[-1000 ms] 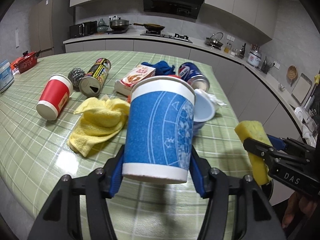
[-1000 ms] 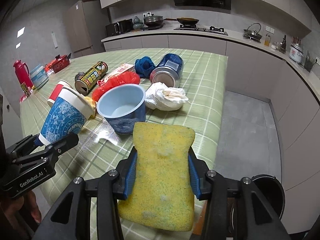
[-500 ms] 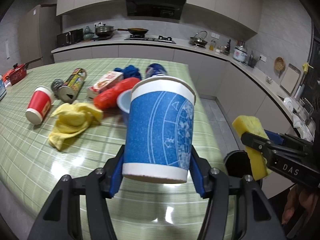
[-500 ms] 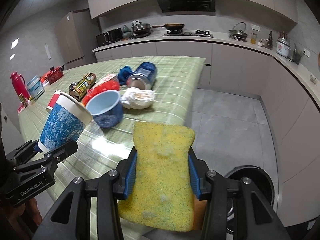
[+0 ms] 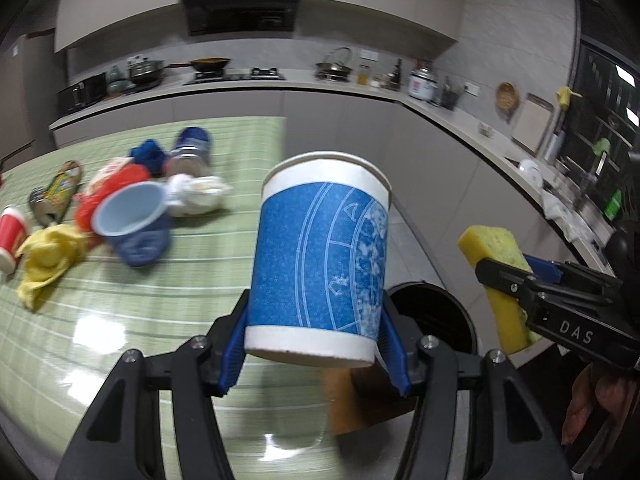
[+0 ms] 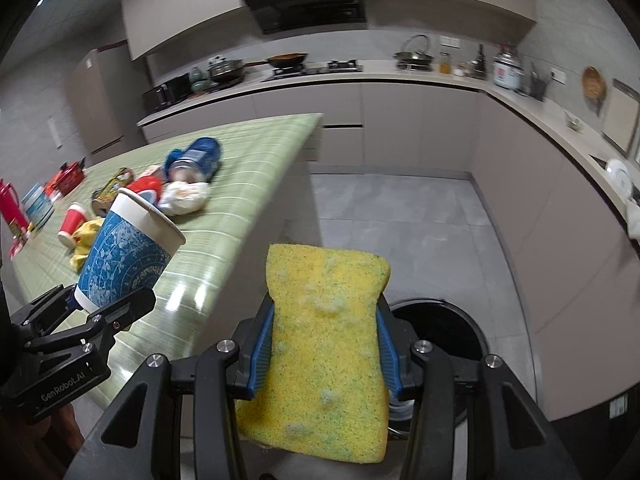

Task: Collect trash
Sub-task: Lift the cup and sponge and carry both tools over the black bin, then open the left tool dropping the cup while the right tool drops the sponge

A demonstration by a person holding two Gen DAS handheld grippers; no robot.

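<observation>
Lettering "DAS" is read on the right gripper point(image 5: 500, 276) in the left wrist view, where a blue paper cup point(image 5: 320, 256) is pinched upright by the left gripper point(image 5: 316, 344) near a black bin point(image 5: 440, 312). "GenRobot.AI" is read on the left gripper in the right wrist view; a yellow sponge point(image 6: 326, 344) is clamped above that bin.

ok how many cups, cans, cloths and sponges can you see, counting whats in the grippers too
cups: 3, the blue patterned cup in the left gripper, the light blue cup and the red cup lying on the table
cans: 2, the blue can and the yellow can
cloths: 1, the yellow cloth
sponges: 1, the yellow sponge in the right gripper
total: 7
</observation>
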